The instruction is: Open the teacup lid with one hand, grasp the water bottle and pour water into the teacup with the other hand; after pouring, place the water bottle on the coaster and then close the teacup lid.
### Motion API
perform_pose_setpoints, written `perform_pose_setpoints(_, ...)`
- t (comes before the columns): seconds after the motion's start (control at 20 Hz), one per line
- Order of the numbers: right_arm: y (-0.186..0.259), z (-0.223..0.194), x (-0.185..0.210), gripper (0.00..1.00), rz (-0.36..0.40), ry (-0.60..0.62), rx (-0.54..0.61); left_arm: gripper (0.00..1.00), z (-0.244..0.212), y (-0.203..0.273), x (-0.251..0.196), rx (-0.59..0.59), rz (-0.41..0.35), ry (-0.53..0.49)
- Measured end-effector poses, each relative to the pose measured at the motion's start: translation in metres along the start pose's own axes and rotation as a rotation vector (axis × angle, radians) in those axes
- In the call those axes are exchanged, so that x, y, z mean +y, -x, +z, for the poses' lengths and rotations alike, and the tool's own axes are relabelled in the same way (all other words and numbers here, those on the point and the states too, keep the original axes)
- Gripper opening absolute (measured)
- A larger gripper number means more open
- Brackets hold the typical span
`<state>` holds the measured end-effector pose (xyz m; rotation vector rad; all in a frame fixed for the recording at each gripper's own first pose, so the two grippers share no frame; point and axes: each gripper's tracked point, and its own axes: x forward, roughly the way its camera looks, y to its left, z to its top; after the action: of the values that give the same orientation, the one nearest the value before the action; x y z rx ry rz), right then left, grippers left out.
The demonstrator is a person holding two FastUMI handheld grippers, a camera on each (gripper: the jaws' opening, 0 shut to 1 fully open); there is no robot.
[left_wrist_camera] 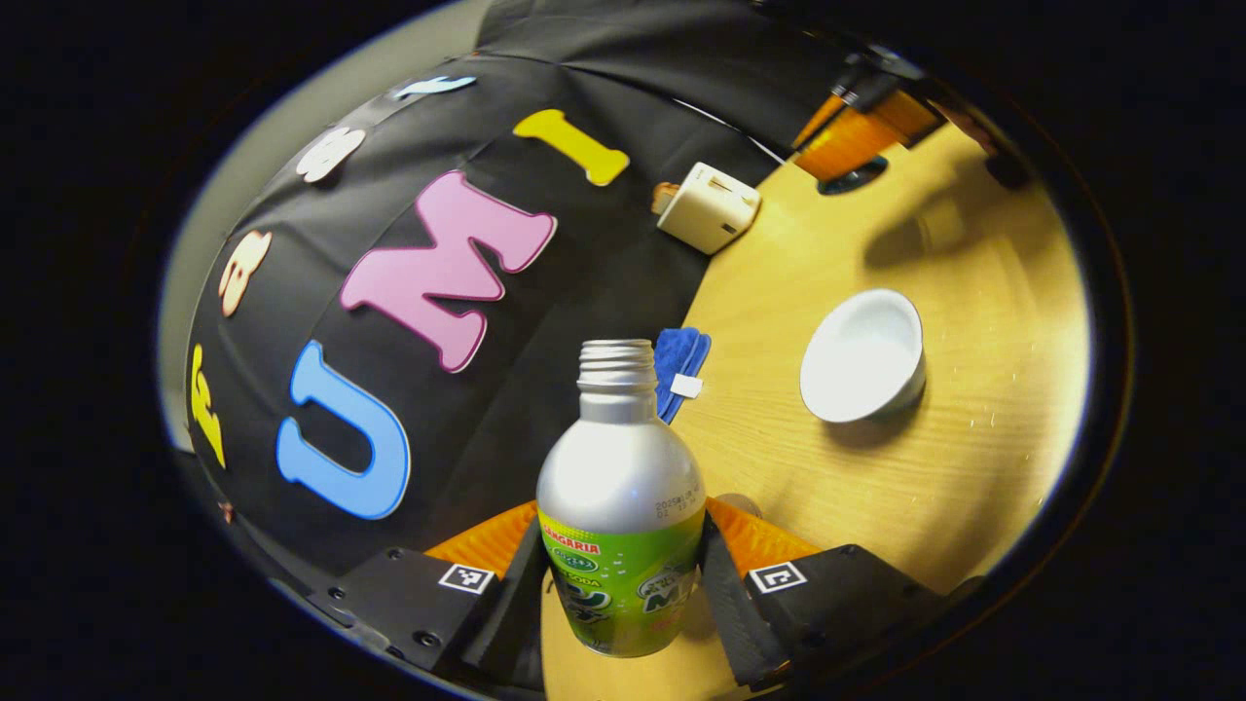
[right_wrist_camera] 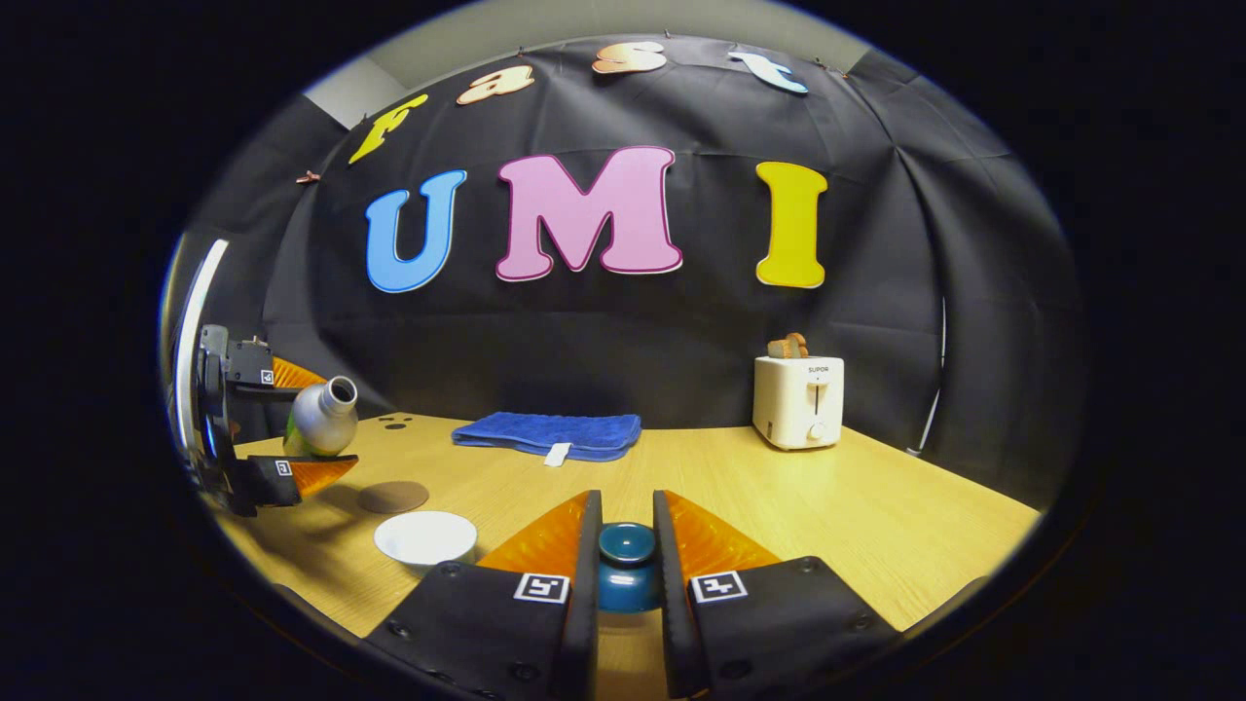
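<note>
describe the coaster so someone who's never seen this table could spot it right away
Start at the wooden table and find the folded blue cloth by the back wall. Toward the near left sits the white teacup; the coaster lies just behind it. It is a flat, dark brown disc, unlike the raised white cup.

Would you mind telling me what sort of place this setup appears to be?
Probably a staged kitchen-style recording booth: a wooden table against a black cloth wall, with a toaster and a folded blue towel.
</note>
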<state>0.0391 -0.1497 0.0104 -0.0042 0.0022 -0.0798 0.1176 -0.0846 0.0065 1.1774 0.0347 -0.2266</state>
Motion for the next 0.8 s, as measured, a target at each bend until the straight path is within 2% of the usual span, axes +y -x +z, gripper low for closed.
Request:
perform_pose_setpoints(0.35,-0.001,0.000,0.004,0.31,0.027,0.000,0.000,0.80,0.003,-0.003,-0.005,0.029,-0.053,-0.316)
perform_pose_setpoints(0.8,-0.001,0.000,0.008,0.31,0.050,-0.001,0.001,0.80,0.012,-0.010,-0.018,0.042,-0.122,-0.540)
